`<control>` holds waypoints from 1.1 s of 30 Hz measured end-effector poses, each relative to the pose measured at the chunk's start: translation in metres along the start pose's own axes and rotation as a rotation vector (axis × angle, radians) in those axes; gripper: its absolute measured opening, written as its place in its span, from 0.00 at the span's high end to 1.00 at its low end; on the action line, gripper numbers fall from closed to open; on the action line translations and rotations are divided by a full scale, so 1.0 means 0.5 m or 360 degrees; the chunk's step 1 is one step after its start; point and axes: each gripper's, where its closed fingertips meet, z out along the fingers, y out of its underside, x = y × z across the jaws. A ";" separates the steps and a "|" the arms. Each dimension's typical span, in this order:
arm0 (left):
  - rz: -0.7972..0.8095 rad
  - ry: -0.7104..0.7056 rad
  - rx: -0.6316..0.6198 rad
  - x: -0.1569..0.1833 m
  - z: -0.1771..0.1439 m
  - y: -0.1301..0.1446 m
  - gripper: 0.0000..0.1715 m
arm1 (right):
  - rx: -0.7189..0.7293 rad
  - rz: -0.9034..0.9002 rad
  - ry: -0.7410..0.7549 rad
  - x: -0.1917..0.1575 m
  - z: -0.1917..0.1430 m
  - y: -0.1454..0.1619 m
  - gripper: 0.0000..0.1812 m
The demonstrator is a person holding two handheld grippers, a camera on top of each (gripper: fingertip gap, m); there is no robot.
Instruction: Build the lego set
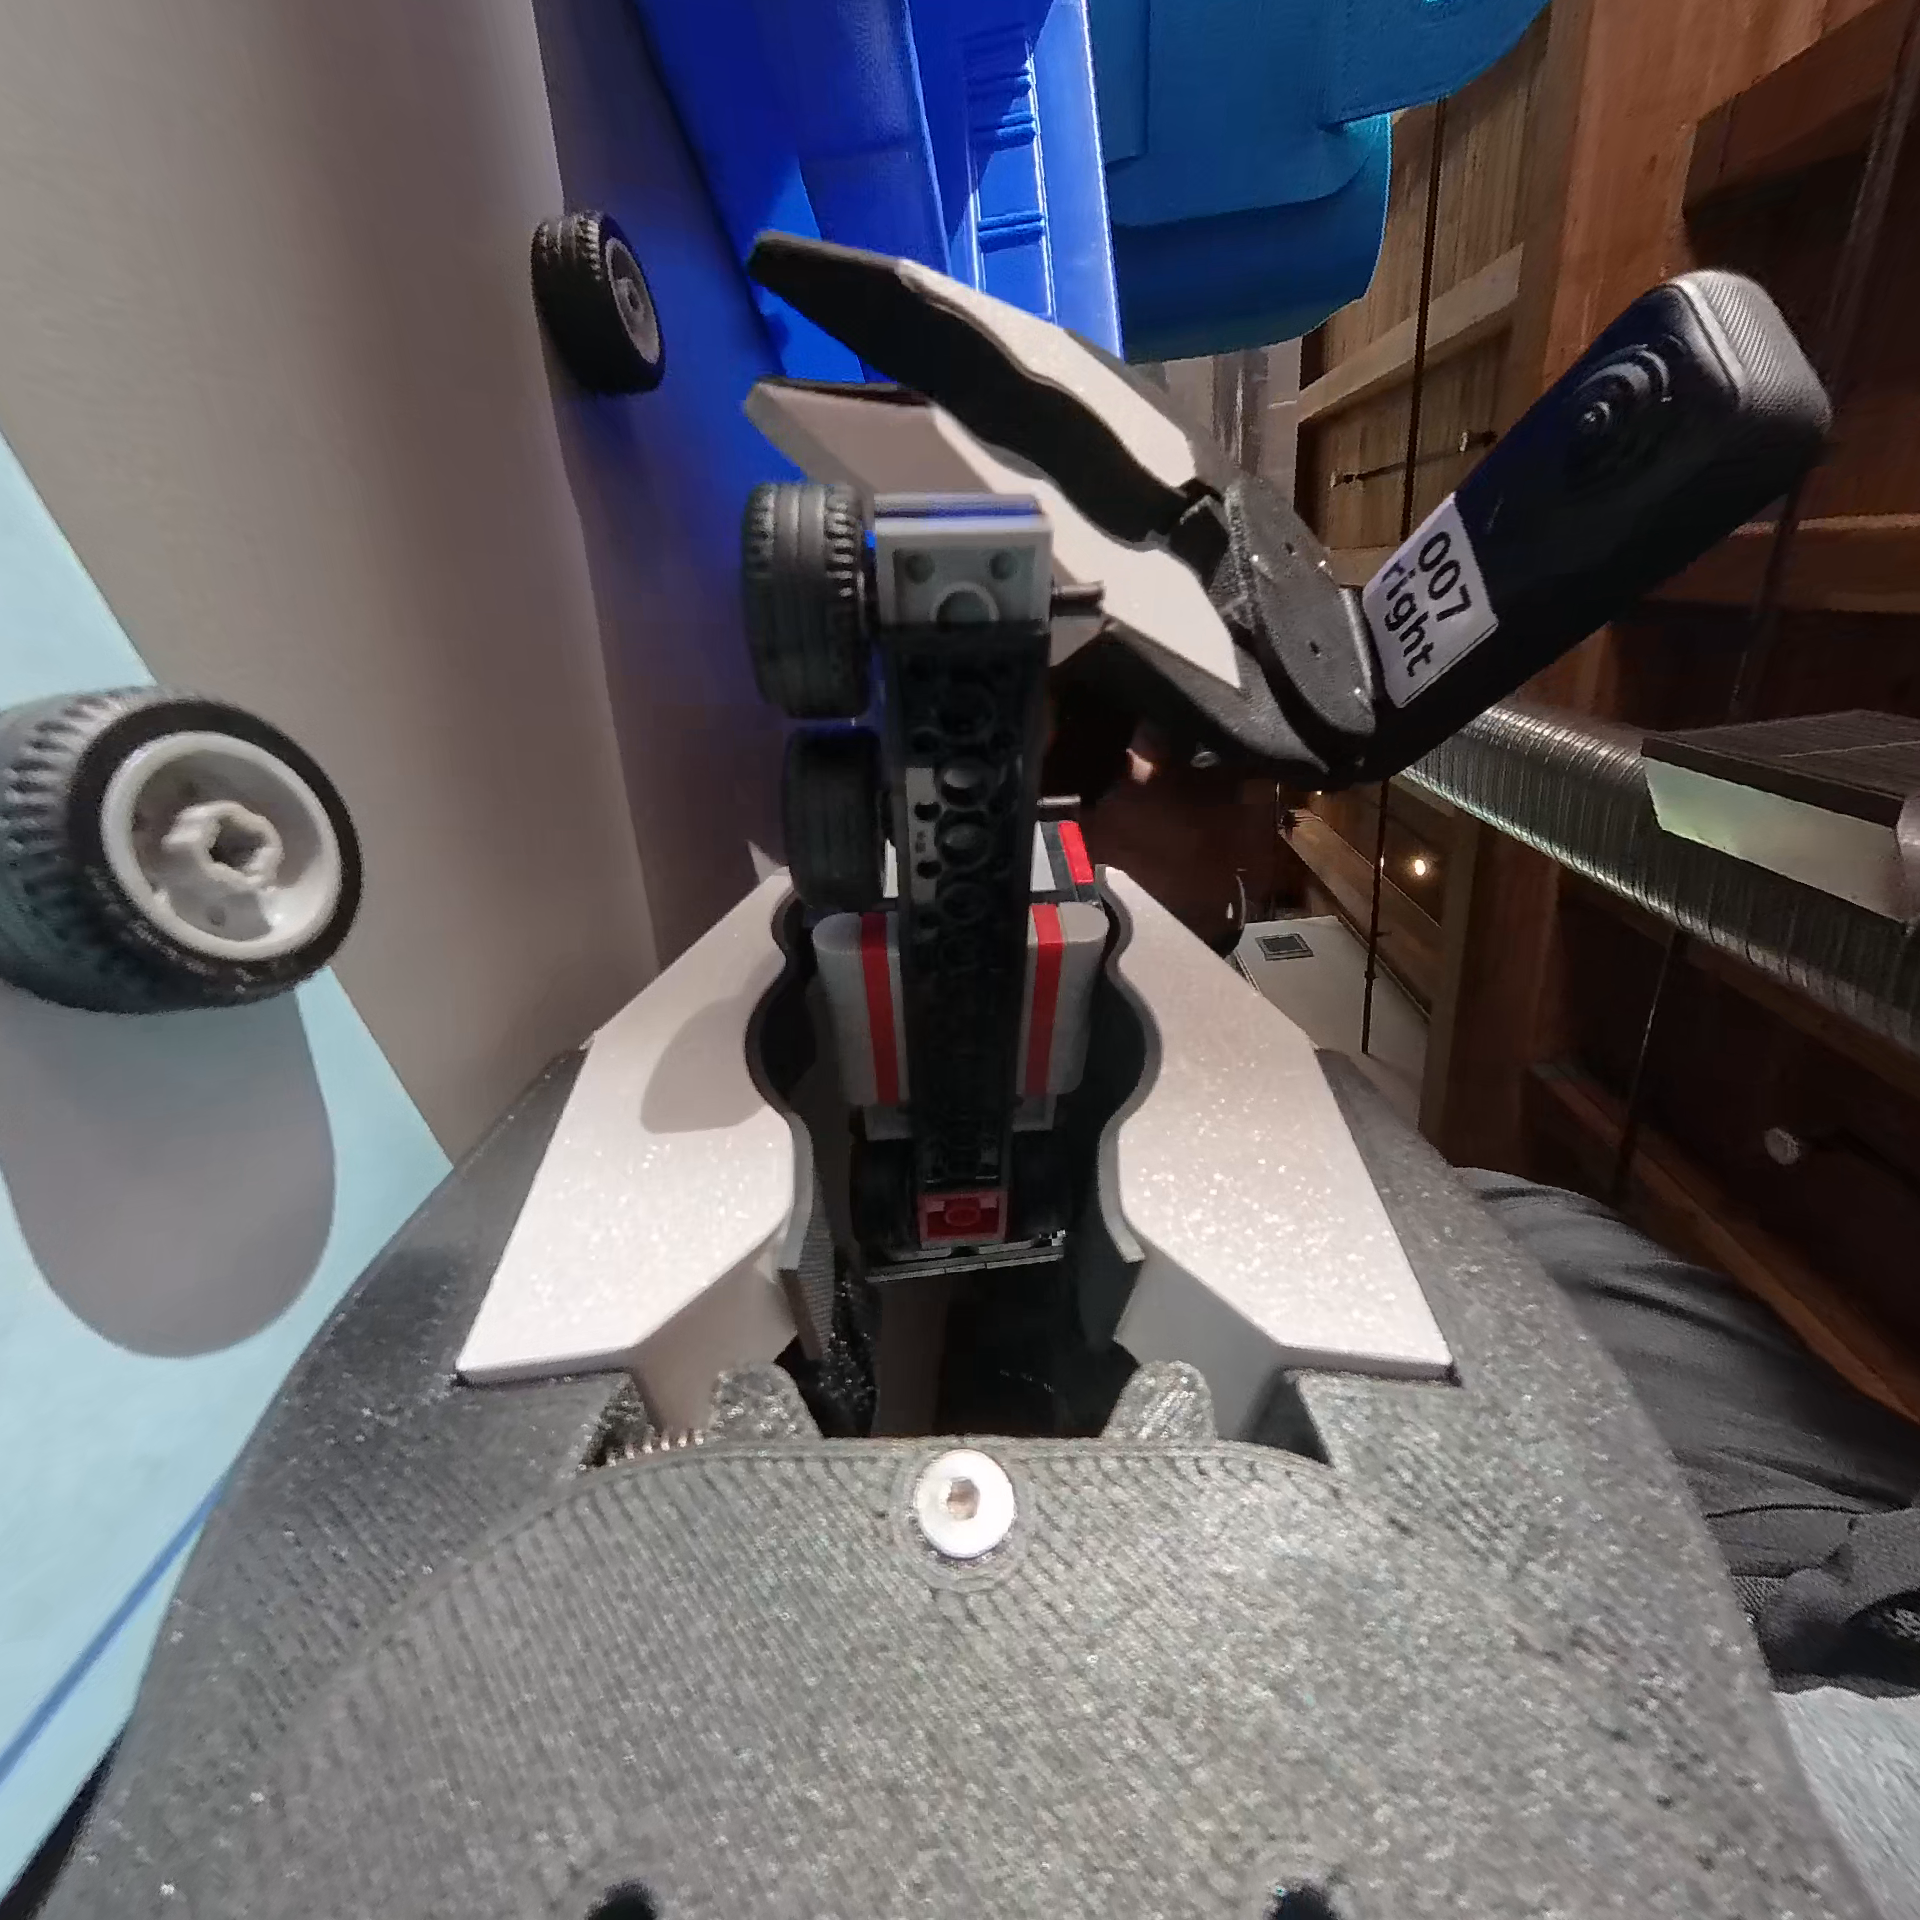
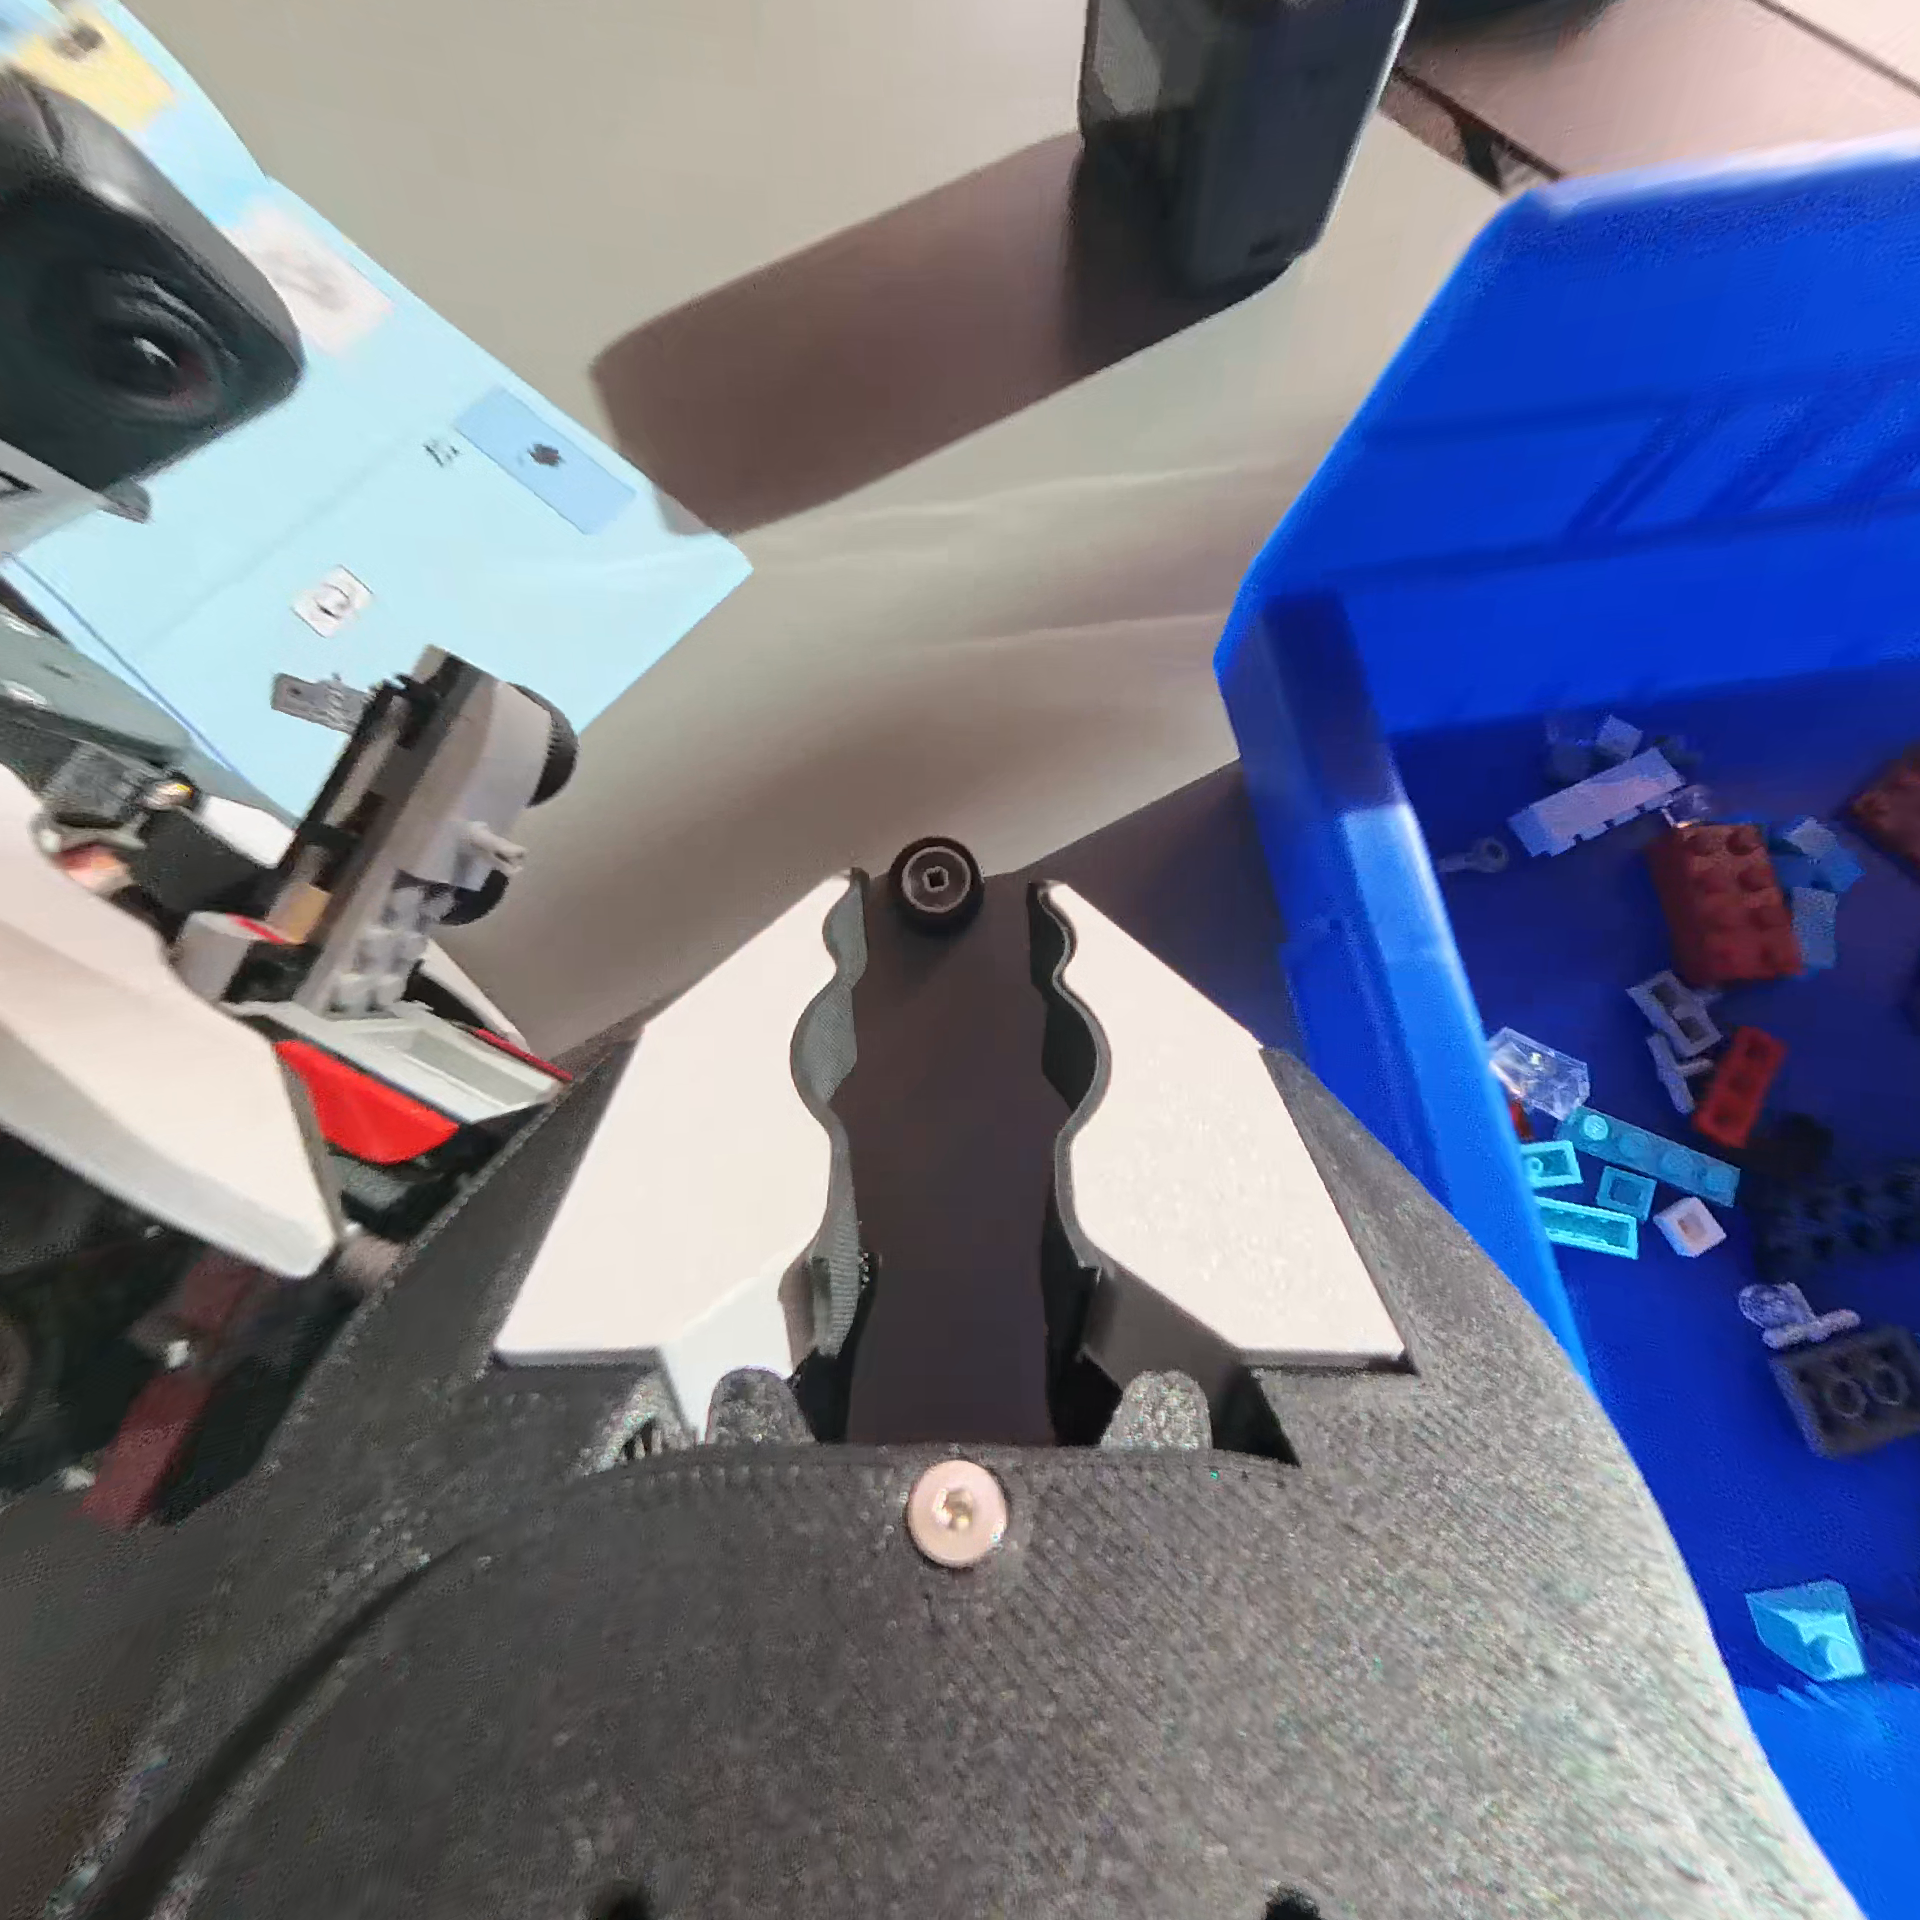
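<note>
Left wrist view shows the lego car clamped between the jaws of the left gripper, underside toward the camera, with two tyres fitted on its 9 o'clock side and bare axle pins on the 3 o'clock side. The right gripper is seen near the car's far end, toward 12 o'clock. In the right wrist view a small black wheel is pinched at the very tips of the right gripper, its jaws drawn together on it. Two loose wheels lie on the tabletop toward 9 and 11 o'clock, and a blue bin of spare bricks stands at 3 o'clock of the right gripper.

The step in hand is judged to be fitting this wheel onto a bare pin. The wheel's hub should be lined up squarely with the pin and pressed straight along the axle, while the car is kept firmly clamped. Because the wheel is held only at the tips, a skewed push could flick it out.
</note>
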 end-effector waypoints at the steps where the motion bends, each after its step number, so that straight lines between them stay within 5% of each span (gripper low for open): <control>1: 0.0000 0.0002 -0.0003 0.000 0.000 0.000 0.70 | -0.0026 -0.0029 0.0011 -0.002 0.010 0.007 0.82; 8: -0.0010 0.0020 -0.0018 0.002 -0.001 0.001 0.70 | -0.0083 -0.0185 -0.0035 -0.018 0.039 0.023 0.87; 18: 0.0011 -0.0049 -0.0099 -0.005 0.003 0.017 0.70 | 0.0257 -0.0413 -0.0745 -0.153 -0.100 -0.056 0.87; 33: 0.0006 -0.0026 -0.0285 0.001 0.011 0.052 0.70 | 0.0139 -0.0598 -0.0849 -0.181 -0.099 -0.015 0.87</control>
